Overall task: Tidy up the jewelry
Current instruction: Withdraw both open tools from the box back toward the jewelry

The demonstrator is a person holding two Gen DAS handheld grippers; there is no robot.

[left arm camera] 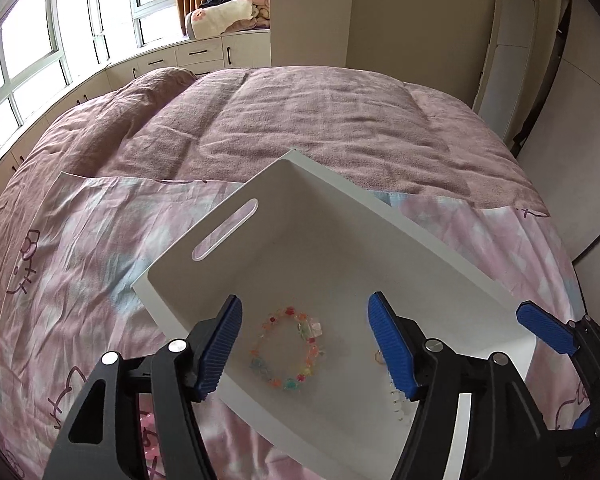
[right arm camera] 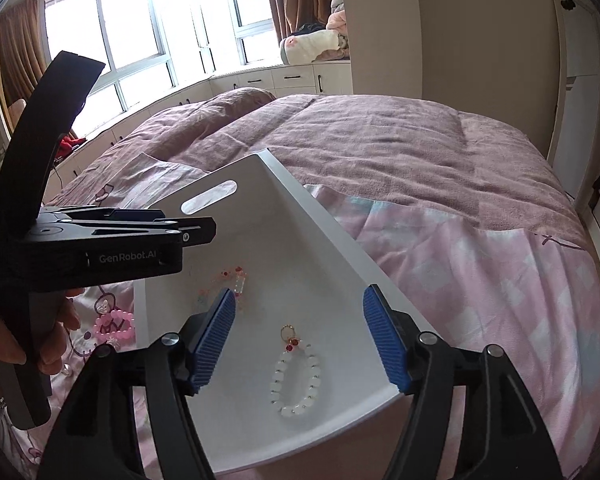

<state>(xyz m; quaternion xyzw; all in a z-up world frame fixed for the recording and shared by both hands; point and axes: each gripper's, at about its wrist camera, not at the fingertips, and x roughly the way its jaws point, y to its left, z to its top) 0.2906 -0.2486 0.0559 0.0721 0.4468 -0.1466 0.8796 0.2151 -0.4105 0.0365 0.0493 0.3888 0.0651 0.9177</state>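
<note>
A white box [left arm camera: 204,292] with a slot handle lies on the bed. On its floor rests a colourful bead bracelet [left arm camera: 288,354], between the spread fingers of my left gripper [left arm camera: 305,300], which is open and touches nothing. Beside it lies a white bead bracelet [right arm camera: 296,376] with a gold ring and red charm, under my right gripper [right arm camera: 300,292], also open and not pressing it. The left gripper [right arm camera: 204,232] shows side-on in the right wrist view, held by a hand [right arm camera: 40,340]. A pink bead bracelet [right arm camera: 114,324] lies on the sheet left of the box.
The box sits on a pink cartoon-print sheet [left arm camera: 80,240] spread over a mauve blanket [left arm camera: 300,112]. Windows and low white cabinets [left arm camera: 200,54] run behind the bed. A beige wall and tall mirror [left arm camera: 508,48] stand at the right.
</note>
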